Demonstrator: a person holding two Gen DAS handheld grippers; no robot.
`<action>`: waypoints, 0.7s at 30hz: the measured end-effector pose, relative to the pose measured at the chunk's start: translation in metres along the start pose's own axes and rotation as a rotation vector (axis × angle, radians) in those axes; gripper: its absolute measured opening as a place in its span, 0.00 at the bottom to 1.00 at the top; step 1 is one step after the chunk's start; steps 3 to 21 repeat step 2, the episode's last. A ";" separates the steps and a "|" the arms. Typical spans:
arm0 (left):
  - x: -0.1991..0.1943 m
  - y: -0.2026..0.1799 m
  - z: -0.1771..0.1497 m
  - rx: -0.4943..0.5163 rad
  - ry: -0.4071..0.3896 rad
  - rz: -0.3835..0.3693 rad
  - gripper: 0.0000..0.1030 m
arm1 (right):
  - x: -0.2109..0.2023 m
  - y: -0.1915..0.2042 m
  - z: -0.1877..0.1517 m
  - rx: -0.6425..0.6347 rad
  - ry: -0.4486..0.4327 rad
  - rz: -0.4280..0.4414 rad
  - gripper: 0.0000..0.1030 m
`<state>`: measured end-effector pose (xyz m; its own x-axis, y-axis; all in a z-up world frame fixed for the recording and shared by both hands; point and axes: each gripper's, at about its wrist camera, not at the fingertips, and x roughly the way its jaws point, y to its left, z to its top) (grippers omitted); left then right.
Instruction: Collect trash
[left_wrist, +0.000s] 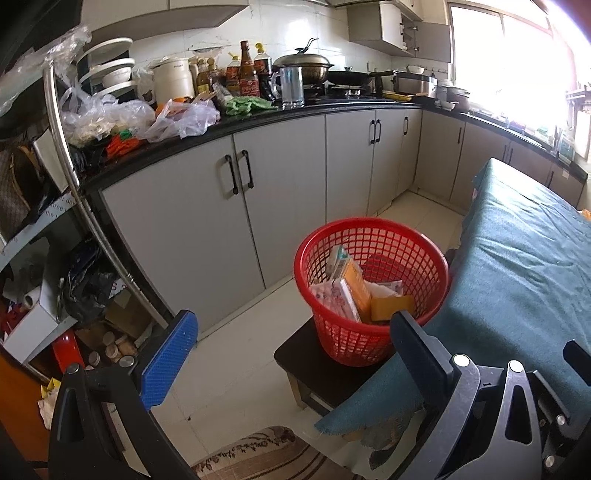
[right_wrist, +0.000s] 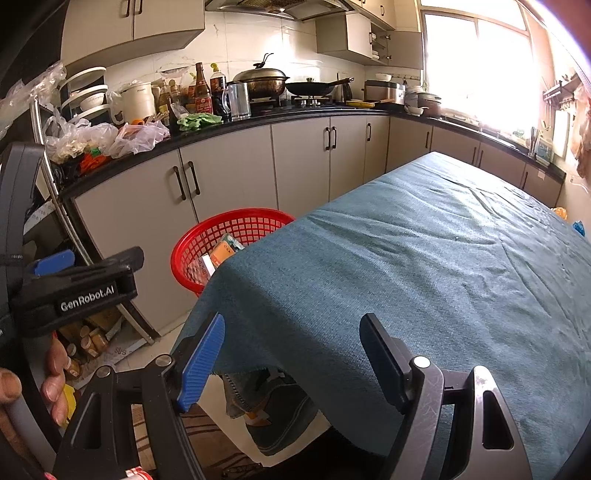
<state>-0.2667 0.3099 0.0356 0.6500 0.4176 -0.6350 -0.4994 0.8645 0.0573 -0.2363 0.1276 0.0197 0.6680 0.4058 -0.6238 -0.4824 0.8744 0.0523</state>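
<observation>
Basket: my red basket (left_wrist: 371, 291) sits on a low dark stool (left_wrist: 306, 363) hard against the cloth-covered counter (right_wrist: 424, 258), so trash can drop straight off the edge.
Trash: cartons and packets (left_wrist: 354, 291) already lie inside; the cloth ahead looks bare.
Left tool (left_wrist: 295, 350): jaws spread wide, holding nothing, basket at one o'clock.
Right tool (right_wrist: 291, 354): also wide apart and empty, angled down over the counter's near edge.
Hand (right_wrist: 55, 384): fingers wrapped on the left tool's handle, at eight o'clock.
</observation>
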 end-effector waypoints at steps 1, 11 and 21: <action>-0.001 -0.002 0.002 0.008 -0.003 -0.006 1.00 | 0.000 -0.001 0.000 0.004 -0.001 0.002 0.77; -0.003 -0.005 0.005 0.016 -0.004 -0.014 1.00 | -0.001 -0.003 0.001 0.008 -0.002 0.004 0.77; -0.003 -0.005 0.005 0.016 -0.004 -0.014 1.00 | -0.001 -0.003 0.001 0.008 -0.002 0.004 0.77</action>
